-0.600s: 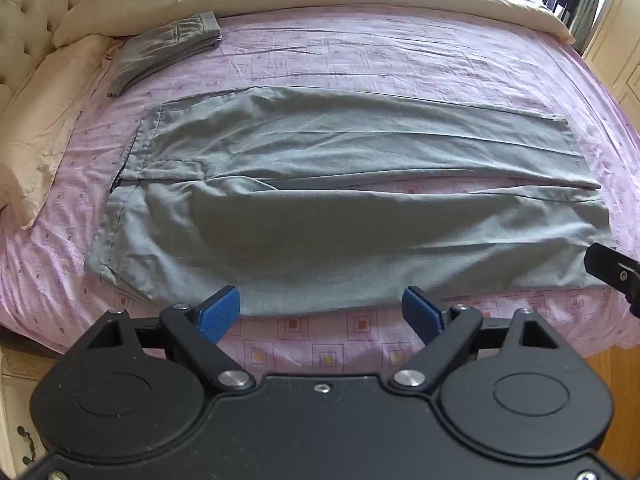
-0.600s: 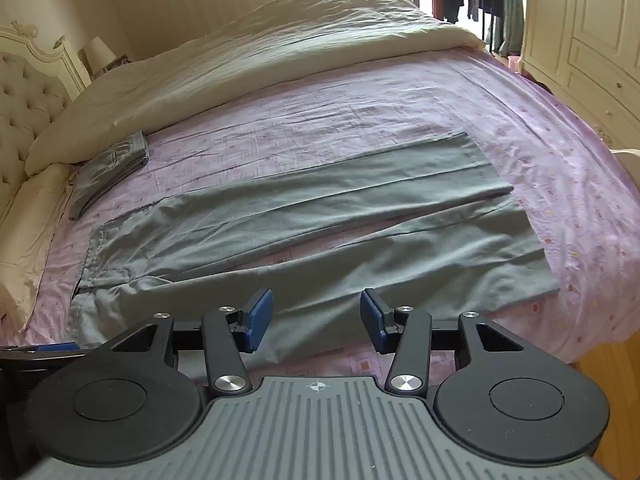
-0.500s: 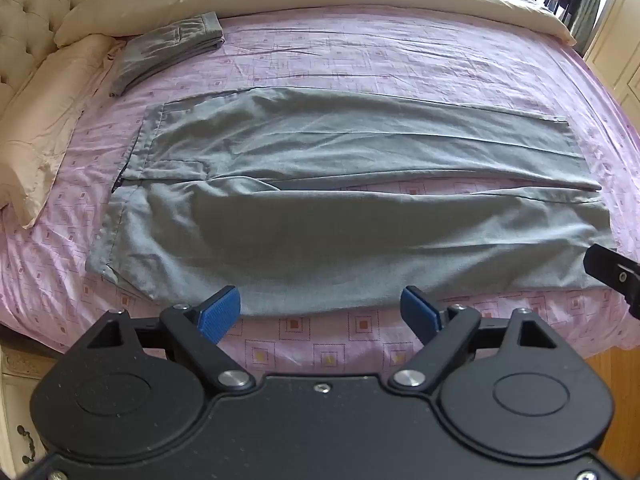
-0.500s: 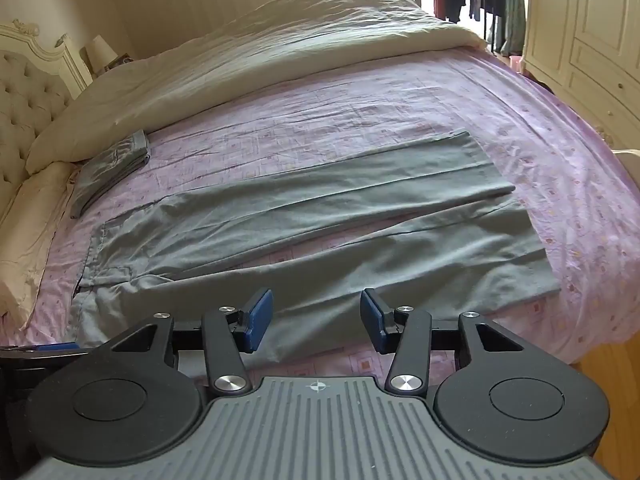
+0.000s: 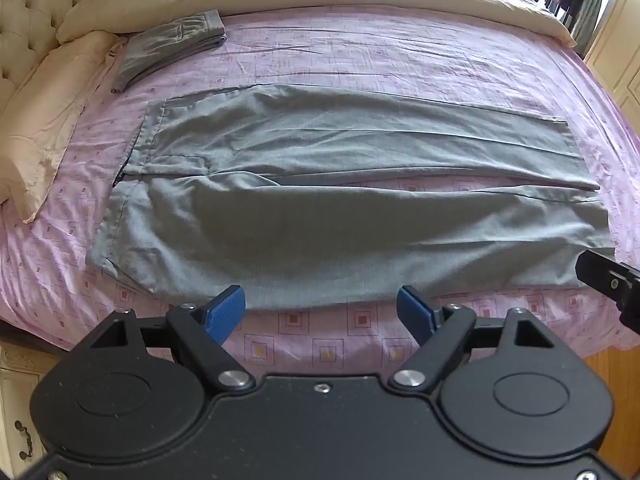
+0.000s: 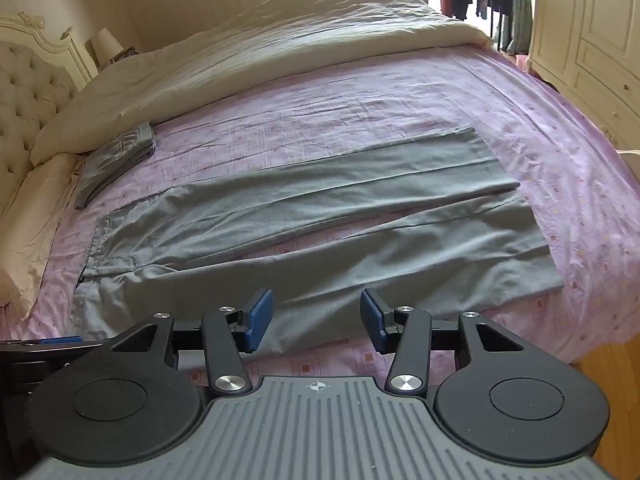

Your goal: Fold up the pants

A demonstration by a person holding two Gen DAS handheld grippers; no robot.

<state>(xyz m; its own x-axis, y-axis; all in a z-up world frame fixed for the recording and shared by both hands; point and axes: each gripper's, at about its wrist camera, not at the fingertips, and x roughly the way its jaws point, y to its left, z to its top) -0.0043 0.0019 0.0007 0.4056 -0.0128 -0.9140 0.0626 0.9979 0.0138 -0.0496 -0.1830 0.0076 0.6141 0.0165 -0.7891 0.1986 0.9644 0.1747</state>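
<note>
Bedsheet in pink carries grey pants lying flat, waist at the left and both legs to the right (a folded grey garment lies far left), while left gripper and right gripper hover wide open at the near edge, holding nothing.

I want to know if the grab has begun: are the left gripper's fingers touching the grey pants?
Apart. The left wrist view shows the left gripper open, and its right fingertip over bare pink sheet, short of the pants.
</note>
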